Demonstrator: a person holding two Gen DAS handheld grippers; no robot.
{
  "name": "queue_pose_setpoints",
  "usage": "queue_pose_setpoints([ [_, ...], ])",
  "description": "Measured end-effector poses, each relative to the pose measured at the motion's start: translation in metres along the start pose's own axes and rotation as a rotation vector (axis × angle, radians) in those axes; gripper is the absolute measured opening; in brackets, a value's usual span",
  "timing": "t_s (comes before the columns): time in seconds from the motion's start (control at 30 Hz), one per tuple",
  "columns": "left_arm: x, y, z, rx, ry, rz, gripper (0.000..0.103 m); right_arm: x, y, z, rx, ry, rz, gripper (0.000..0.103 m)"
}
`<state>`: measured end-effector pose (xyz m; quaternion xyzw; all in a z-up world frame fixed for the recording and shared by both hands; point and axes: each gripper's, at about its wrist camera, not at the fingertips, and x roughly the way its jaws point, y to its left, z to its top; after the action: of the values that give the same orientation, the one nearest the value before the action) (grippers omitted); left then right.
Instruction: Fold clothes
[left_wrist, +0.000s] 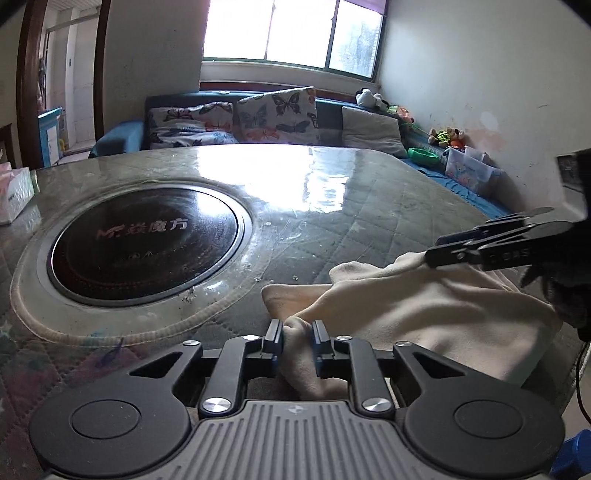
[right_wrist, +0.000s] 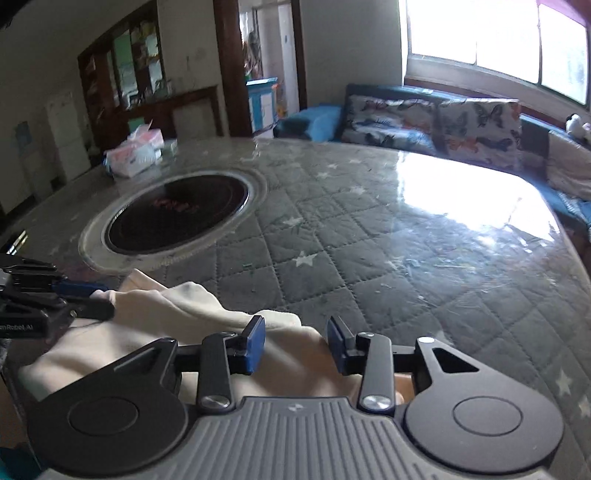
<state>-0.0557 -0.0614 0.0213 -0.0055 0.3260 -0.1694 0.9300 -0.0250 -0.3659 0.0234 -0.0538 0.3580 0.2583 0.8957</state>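
Left fingers (left_wrist: 297, 339) clamped on cream garment (left_wrist: 424, 314); right fingers (right_wrist: 296, 341) parted.

My left gripper (left_wrist: 297, 341): black linkages, silver screws, grey ribbed housing | my right gripper (right_wrist: 296, 341): same build, blue pads (right_wrist: 256, 343) | black glove (left_wrist: 570, 288)

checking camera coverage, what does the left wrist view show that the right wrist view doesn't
Only the left wrist view shows the left gripper shut on a bunch of the cream garment, and stuffed toys by the wall. Only the right wrist view shows the right gripper open over the cloth, and a wooden cabinet. Both share the quilted table, round cooktop, butterfly cushions and tissue pack.
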Motion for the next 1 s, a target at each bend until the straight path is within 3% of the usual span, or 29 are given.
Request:
queue_pose_setpoints([
  [0.17, -0.008, -0.002, 0.002, 0.021, -0.038, -0.002, 0.005, 0.006, -0.007, -0.004, 0.013, 0.029, 0.037, 0.037],
  [0.3, -0.017, -0.005, 0.008, 0.029, -0.079, -0.01, 0.005, -0.001, -0.005, -0.008, 0.014, 0.005, 0.034, 0.012],
  [0.37, -0.023, -0.007, 0.014, 0.032, -0.108, -0.023, 0.005, -0.009, -0.004, -0.007, 0.015, -0.029, 0.021, 0.01],
  [0.53, -0.022, -0.018, 0.028, 0.062, -0.166, -0.042, 0.005, -0.037, -0.002, -0.004, 0.007, -0.144, -0.048, 0.009],
  [0.67, 0.017, -0.019, 0.032, 0.071, -0.115, 0.021, 0.005, -0.035, -0.011, -0.008, 0.046, -0.155, -0.127, 0.009],
  [0.77, 0.046, -0.017, 0.031, 0.064, -0.068, 0.054, 0.005, -0.018, -0.016, -0.017, 0.06, -0.113, -0.176, 0.011],
  [0.87, 0.054, -0.018, 0.033, 0.064, -0.062, 0.057, 0.005, -0.01, -0.017, -0.02, 0.086, -0.088, -0.2, 0.016],
  [1.0, 0.057, -0.02, 0.038, 0.065, -0.065, 0.043, 0.005, -0.02, -0.009, -0.013, 0.069, -0.121, -0.203, 0.02],
])
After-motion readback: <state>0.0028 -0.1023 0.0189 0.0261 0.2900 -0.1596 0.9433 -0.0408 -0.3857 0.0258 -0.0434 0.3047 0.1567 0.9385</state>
